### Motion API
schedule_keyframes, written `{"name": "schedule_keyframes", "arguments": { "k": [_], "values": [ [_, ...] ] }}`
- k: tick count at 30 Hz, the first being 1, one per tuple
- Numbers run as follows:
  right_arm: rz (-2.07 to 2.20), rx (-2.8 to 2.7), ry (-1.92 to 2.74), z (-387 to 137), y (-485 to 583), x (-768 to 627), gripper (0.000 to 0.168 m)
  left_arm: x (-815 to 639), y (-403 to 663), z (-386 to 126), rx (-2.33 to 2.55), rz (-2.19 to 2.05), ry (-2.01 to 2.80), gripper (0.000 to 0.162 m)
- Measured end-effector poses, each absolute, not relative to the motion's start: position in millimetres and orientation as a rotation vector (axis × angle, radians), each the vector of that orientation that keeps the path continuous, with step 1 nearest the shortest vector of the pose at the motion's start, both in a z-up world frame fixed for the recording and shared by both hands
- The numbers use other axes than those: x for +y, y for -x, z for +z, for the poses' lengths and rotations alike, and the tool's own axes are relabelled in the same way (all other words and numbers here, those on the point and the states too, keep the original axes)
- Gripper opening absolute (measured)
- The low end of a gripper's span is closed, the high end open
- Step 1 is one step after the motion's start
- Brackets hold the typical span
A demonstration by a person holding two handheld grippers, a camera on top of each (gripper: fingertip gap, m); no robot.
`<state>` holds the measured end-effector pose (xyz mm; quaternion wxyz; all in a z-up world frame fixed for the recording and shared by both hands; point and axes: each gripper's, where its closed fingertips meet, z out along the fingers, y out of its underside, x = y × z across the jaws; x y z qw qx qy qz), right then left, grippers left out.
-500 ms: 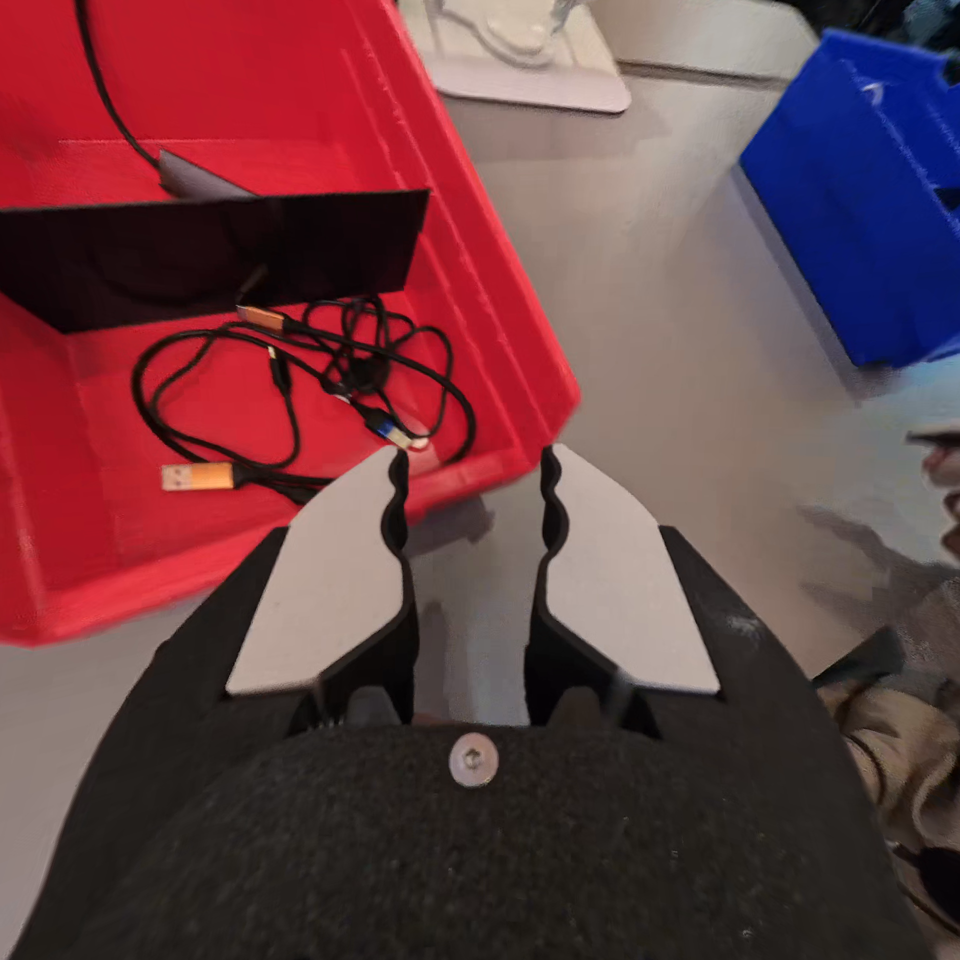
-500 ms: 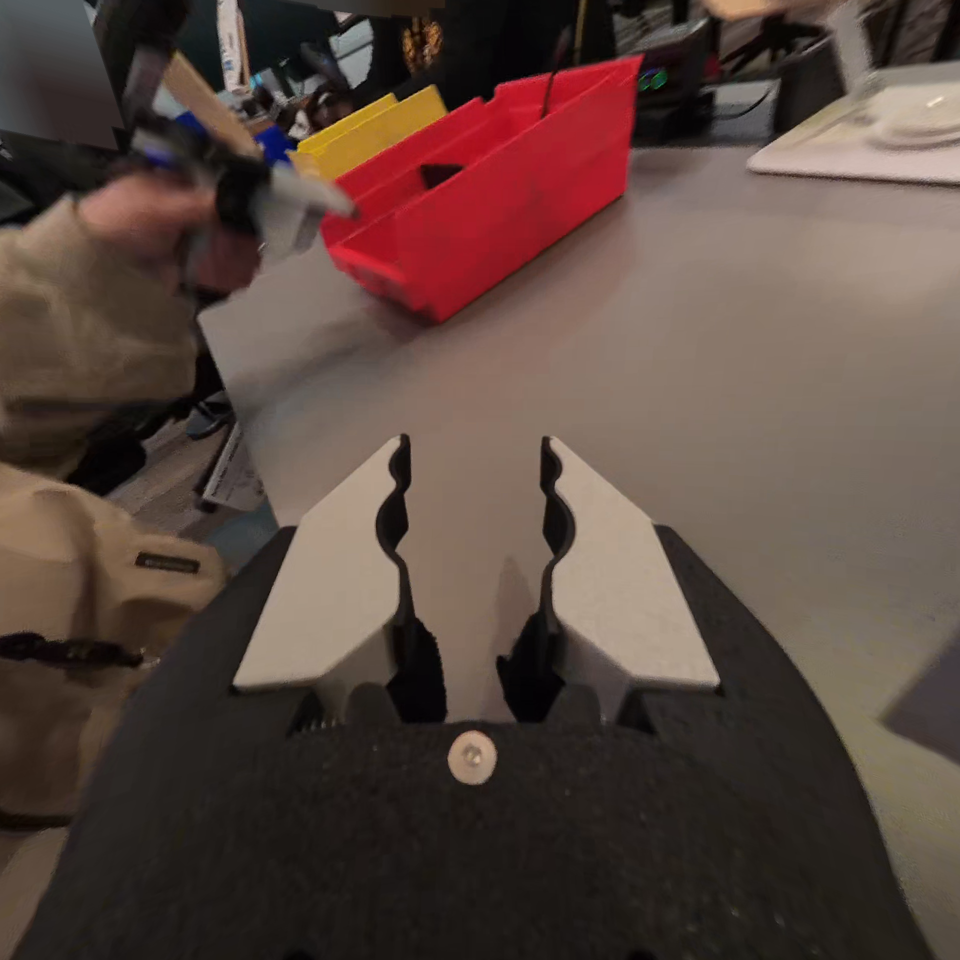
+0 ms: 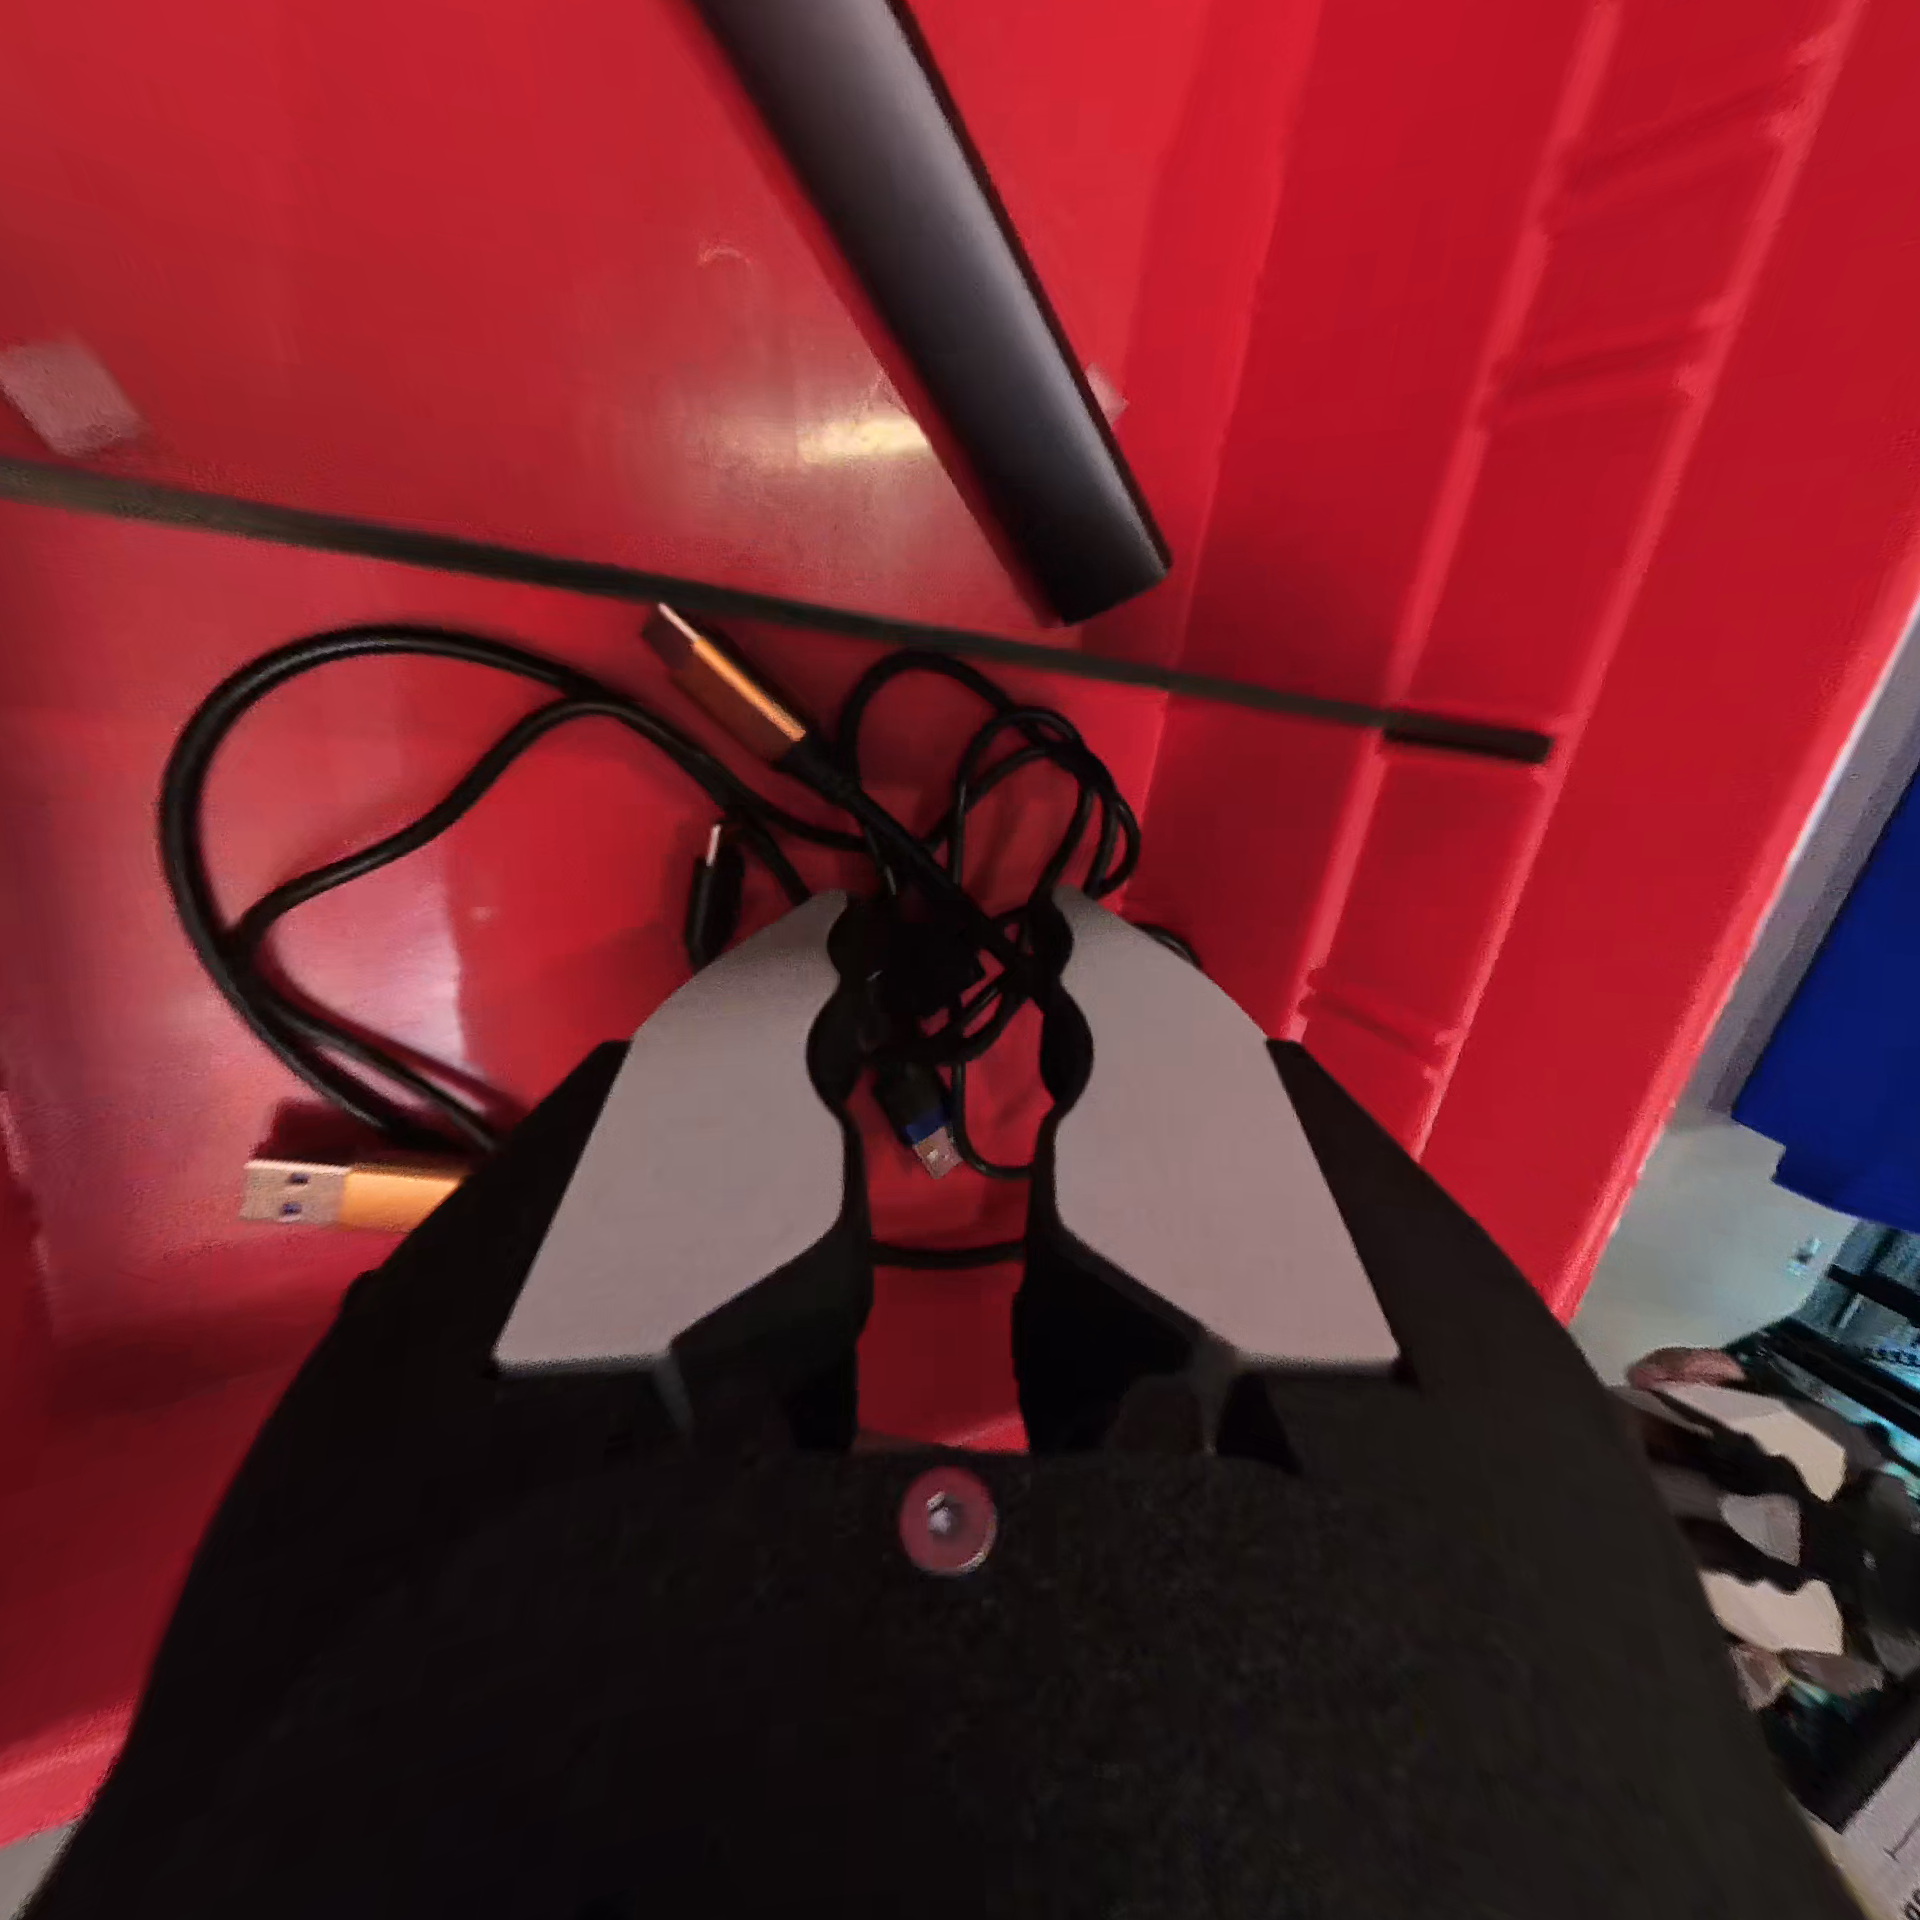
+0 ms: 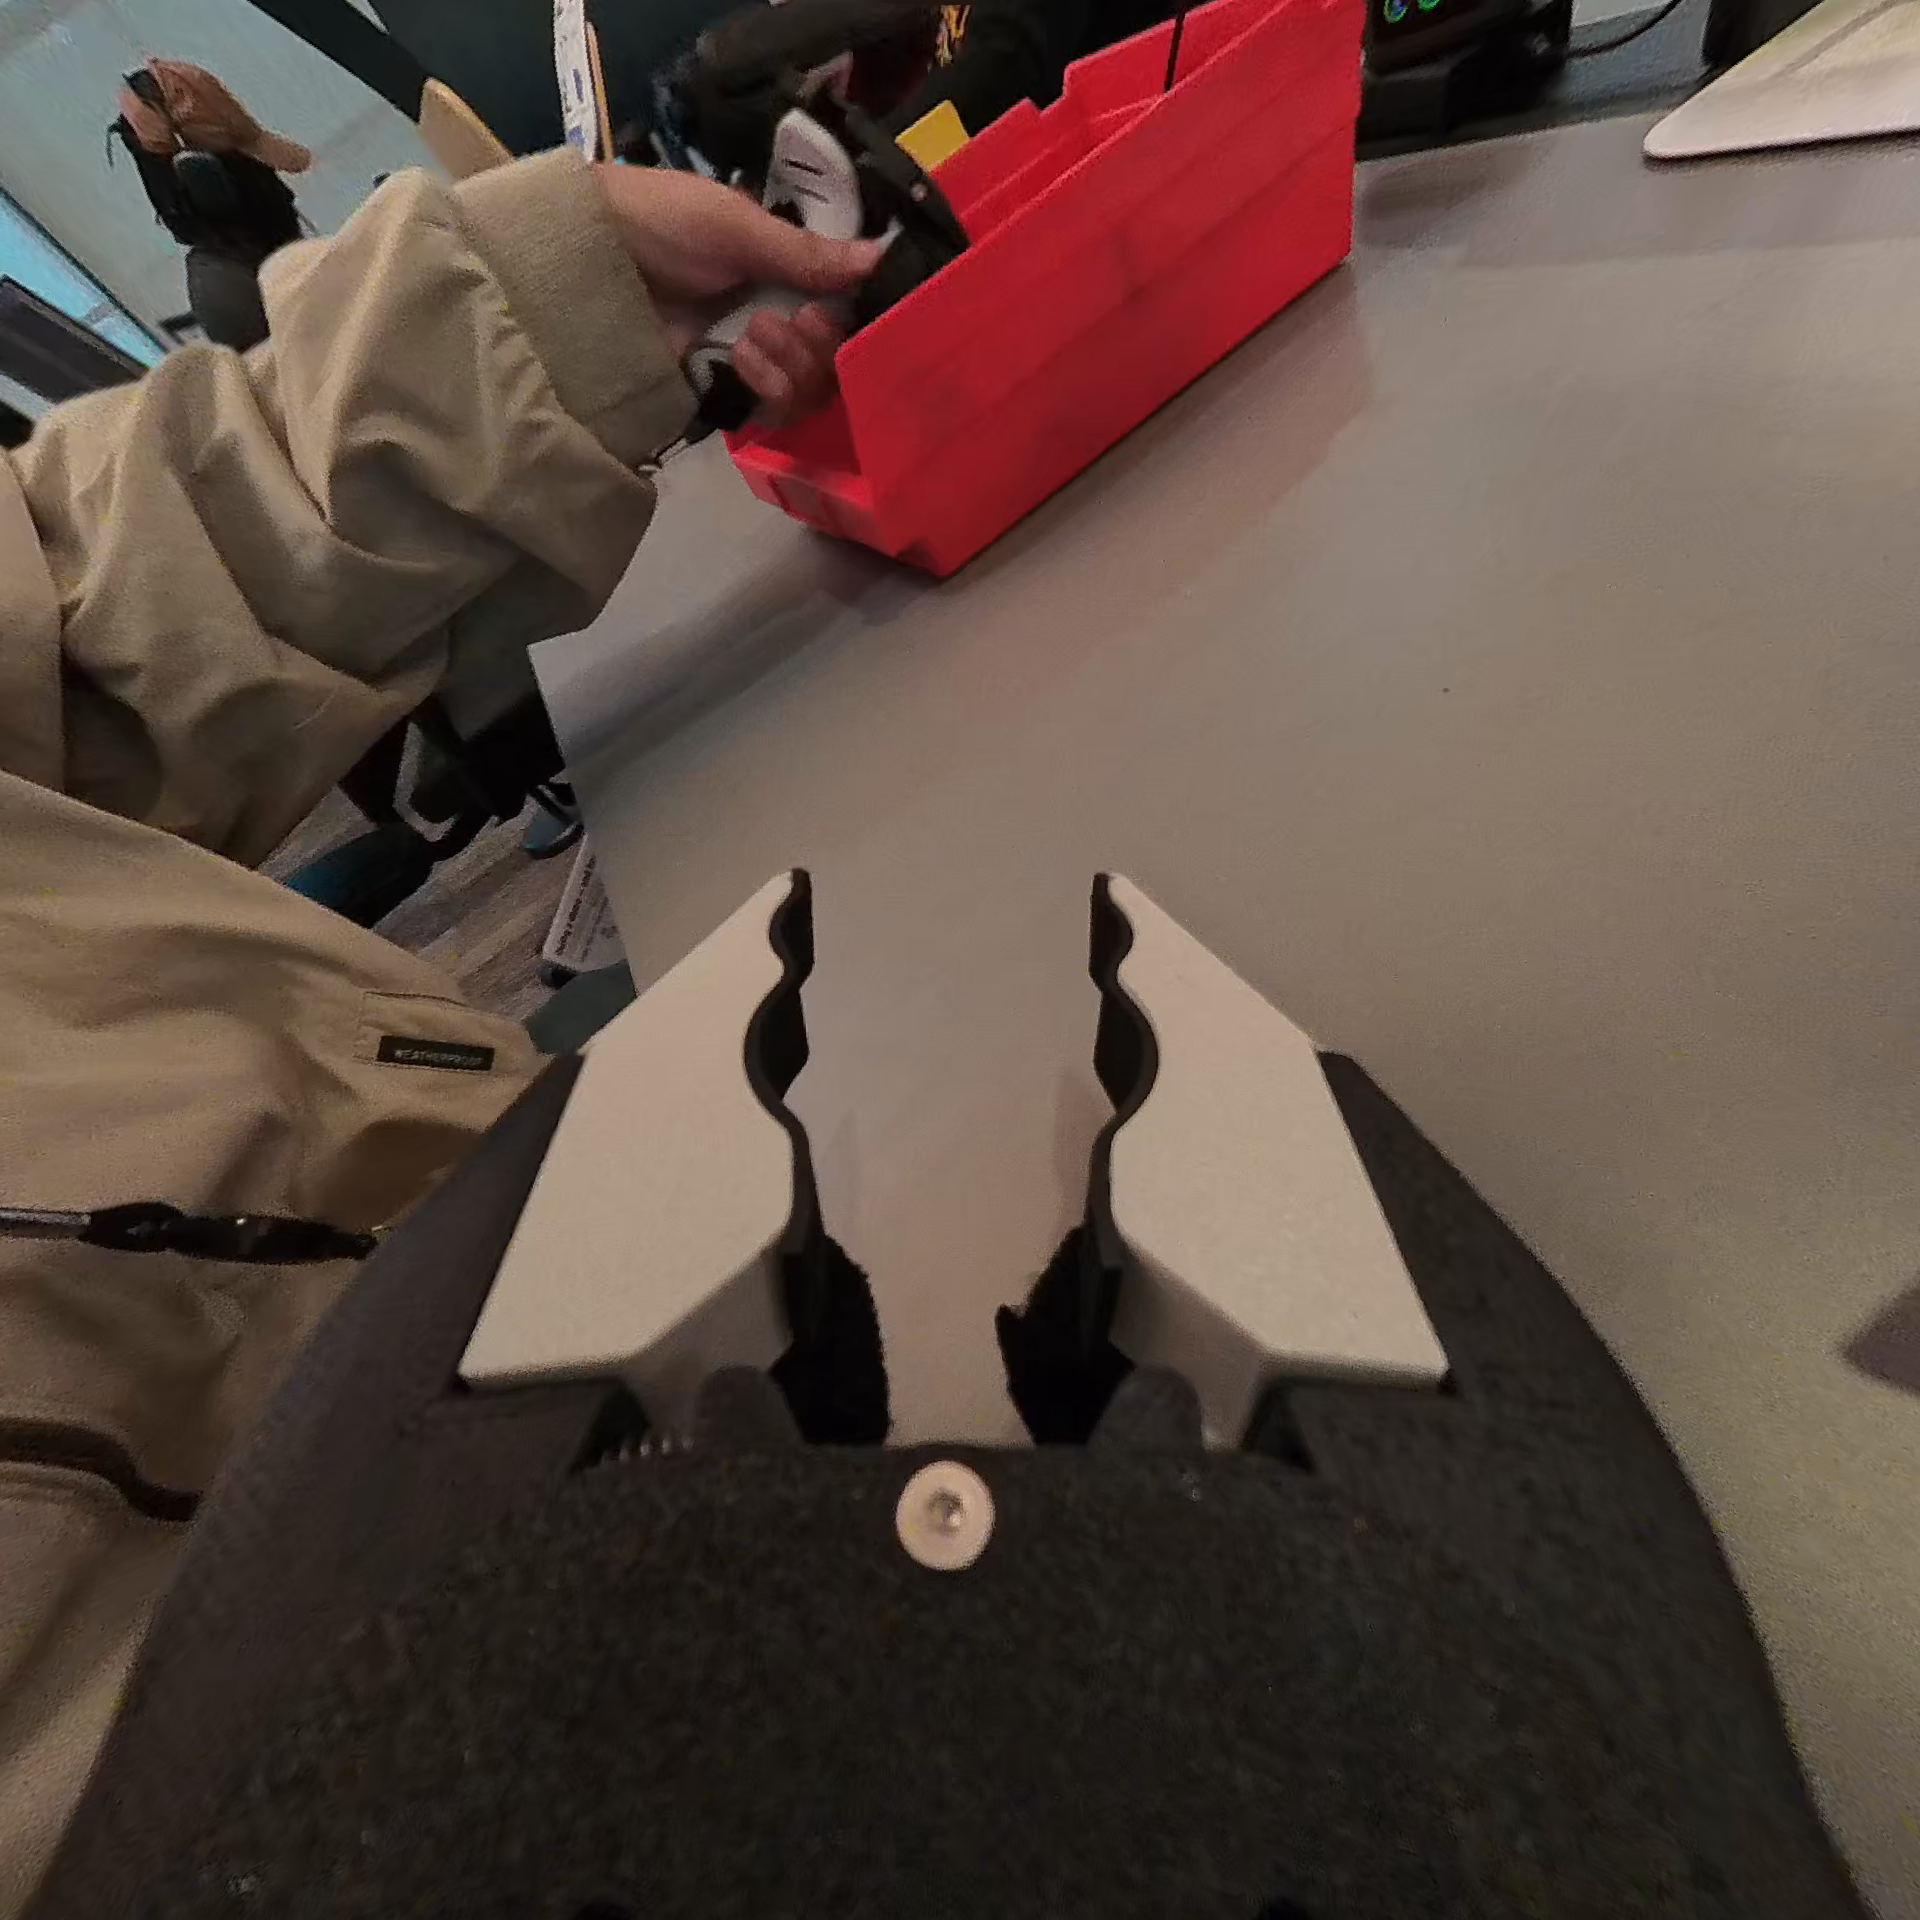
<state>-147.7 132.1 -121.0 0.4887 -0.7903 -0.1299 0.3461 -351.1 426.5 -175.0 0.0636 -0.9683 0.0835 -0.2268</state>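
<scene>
My left gripper [image 3: 945, 925] is down inside a red bin [image 3: 1455, 520]. Its jaws are open, with a knot of black USB cables [image 3: 179, 831] between the fingertips. One orange plug [image 3: 727, 681] lies just beyond the tips, another orange plug [image 3: 353, 1195] lies at the left, and a small blue-tipped plug [image 3: 928, 1138] sits between the fingers. My right gripper [image 4: 951, 883] is open and empty, low over the grey table [image 4: 1351, 727]. In the right wrist view a person's hand holds the left gripper [image 4: 883, 208] at the near end of the red bin [image 4: 1091, 312].
A thin black divider [image 3: 520, 556] crosses the bin beyond the cables, with a dark grey bar [image 3: 966, 312] behind it. A blue bin [image 3: 1849, 1039] stands to the right. A beige sleeve [image 4: 364, 416] fills the left of the right wrist view, and a white pad [image 4: 1818, 94] lies far right. My right fingertips sit around 35 cm from my left ones.
My left gripper has moved forward and down into the red bin, onto the cable tangle, and its jaws have narrowed slightly. My right gripper has stayed open over the table.
</scene>
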Motion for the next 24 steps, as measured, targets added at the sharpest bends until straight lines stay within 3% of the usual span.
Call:
{"name": "schedule_keyframes", "arguments": {
  "k": [2, 4, 9, 14, 24],
  "values": [
    [0.860, -0.330, 1.927, -122.5, 150.9, 129.1, 0.053, 425.4, 347.3, -180.4, 0.225, -0.697, 2.952, 0.027],
    [0.856, -0.352, 1.935, -124.2, 153.4, 125.8, 0.053, 428.3, 348.9, -183.2, 0.225, -0.648, 2.949, 0.012],
    [0.821, -0.376, 1.944, -126.0, 152.7, 121.9, 0.052, 424.1, 347.6, -169.9, 0.232, -0.731, 2.889, 0.008],
    [0.773, -0.374, 1.950, -127.4, 147.4, 121.5, 0.052, 410.1, 343.8, -103.6, 0.361, -1.137, 2.552, 0.004],
    [0.675, -0.401, 1.925, -122.2, 152.2, 124.4, 0.050, 382.3, 353.3, 14.4, 0.705, -1.047, 2.082, 0.004]
  ]
}}
